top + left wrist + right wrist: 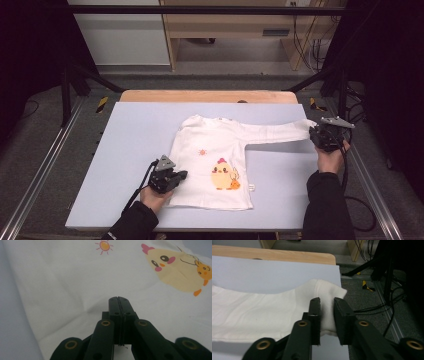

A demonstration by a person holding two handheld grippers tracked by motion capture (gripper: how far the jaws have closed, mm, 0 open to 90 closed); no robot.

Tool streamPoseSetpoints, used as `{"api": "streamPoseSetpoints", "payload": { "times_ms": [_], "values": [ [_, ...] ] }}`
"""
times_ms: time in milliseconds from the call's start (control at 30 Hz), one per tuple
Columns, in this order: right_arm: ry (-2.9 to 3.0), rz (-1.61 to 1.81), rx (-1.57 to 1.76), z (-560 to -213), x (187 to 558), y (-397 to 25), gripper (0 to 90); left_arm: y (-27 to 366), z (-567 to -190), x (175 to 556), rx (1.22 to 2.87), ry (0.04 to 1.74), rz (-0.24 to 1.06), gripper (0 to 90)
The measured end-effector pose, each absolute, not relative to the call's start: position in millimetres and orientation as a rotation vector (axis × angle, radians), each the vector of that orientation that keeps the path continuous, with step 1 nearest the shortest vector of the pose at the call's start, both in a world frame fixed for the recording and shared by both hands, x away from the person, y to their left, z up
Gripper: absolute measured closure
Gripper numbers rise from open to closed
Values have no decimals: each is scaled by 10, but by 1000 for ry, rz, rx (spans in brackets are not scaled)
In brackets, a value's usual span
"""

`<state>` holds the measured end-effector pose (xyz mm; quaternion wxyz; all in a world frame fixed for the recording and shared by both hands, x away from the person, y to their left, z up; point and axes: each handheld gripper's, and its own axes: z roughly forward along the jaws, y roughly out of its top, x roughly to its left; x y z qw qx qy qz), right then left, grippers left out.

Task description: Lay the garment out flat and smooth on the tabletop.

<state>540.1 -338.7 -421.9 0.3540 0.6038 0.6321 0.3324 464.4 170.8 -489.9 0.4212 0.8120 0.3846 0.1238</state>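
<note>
A white shirt (215, 162) is lying flat on the pale blue table (125, 150), with grey floor and wooden furniture beyond. The left gripper (180, 176) is resting closed and empty on the shirt's near left side, while the right gripper (314, 134) is pinching the sleeve cuff (327, 305) at the right edge.

**A recording booth in a lab, not a home**

The place looks like a laboratory or a test room. At the centre of the high view a table (125, 150) with a pale blue top stands inside a black metal frame (200, 9) – its bar runs along the top of the picture and its struts come down at both sides. Metal rails (35, 175) lie on the grey carpet at the left and right edges. At the upper right, many cables (305, 45) hang under a light wooden bench (225, 25). Yellow-and-black tape marks (102, 104) sit on the floor near the table's far corners – a sign of a work area.
</note>
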Motion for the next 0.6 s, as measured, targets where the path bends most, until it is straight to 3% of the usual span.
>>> {"api": "streamPoseSetpoints", "payload": {
  "times_ms": [267, 367, 600],
  "values": [
    [1635, 969, 1521, -4140, 5336, -3324, 358, 1709, -4898, 4644, 2033, 965, 308, 893],
    [1688, 1024, 1498, -4134, 5323, -3250, 257, 1709, -4898, 4644, 2033, 965, 308, 893],
    [1790, 1158, 1401, -4156, 5254, -2959, 144, 1710, -4890, 4634, 2032, 958, 312, 891]
  ]
}}
